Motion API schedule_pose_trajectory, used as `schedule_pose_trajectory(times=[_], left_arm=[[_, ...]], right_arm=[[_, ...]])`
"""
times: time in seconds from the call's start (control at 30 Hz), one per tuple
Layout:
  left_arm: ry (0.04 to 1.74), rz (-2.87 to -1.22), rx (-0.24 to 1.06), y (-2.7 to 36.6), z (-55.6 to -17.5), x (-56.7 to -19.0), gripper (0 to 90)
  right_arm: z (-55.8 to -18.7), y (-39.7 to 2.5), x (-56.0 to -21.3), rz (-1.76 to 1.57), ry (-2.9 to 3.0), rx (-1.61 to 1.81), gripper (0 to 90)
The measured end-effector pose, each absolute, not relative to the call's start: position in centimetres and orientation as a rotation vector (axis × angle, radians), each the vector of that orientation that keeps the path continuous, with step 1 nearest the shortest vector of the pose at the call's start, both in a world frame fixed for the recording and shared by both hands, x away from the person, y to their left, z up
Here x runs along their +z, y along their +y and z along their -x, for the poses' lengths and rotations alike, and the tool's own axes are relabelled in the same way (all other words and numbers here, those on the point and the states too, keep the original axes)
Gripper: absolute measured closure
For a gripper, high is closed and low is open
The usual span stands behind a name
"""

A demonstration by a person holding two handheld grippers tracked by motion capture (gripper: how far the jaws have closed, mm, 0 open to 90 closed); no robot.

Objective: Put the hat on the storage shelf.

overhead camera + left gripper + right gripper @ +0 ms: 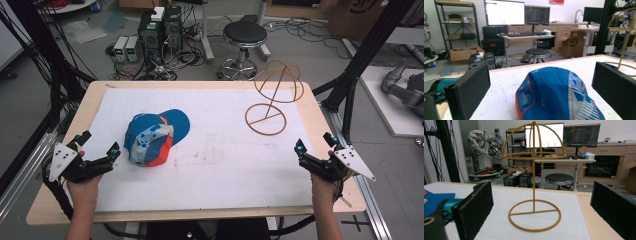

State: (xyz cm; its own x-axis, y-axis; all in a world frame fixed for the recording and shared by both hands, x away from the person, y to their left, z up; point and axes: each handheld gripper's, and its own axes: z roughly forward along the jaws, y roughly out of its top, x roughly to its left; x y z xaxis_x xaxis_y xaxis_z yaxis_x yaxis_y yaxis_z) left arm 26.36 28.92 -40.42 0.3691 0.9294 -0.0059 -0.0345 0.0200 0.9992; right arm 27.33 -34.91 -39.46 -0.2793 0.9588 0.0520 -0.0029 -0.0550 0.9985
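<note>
We hold the left gripper (100, 142) low over the near left part of the table (320, 112), its jaws spread wide with nothing between them. Just beyond its tips lies the blue cap (152, 137), resting crown-up on the white mat (225, 155) in the left half of the table. The cap's long axis runs on a diagonal: the blue brim points toward the far right, roughly at the wire hat stand (272, 97), while the back of the crown, edged in orange, sits nearest our left gripper. A white-patterned panel crosses the crown. In the left gripper view the cap (554, 95) sits centred in the gap between the two black jaws, close ahead but not touching either one.

We hold the right gripper (315, 145) at the near right edge of the mat, its jaws also wide apart and empty. It faces the hat stand, which stands upright at the far right of the mat, well apart from the cap. In the right gripper view the stand (534, 182) rises straight between the jaws: a round base ring flat on the mat, a single vertical rod, and a domed wire frame on top.
</note>
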Motion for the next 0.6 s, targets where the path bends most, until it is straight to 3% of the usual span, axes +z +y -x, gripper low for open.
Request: schedule_pose_trajectory(times=[0.6], left_arm=[[0.901,-1.361,0.901,27.5,-27.7,-40.5,2.2]], right_arm=[[-27.0,-35.3,-39.6,-1.098,1.382,1.449,4.3]])
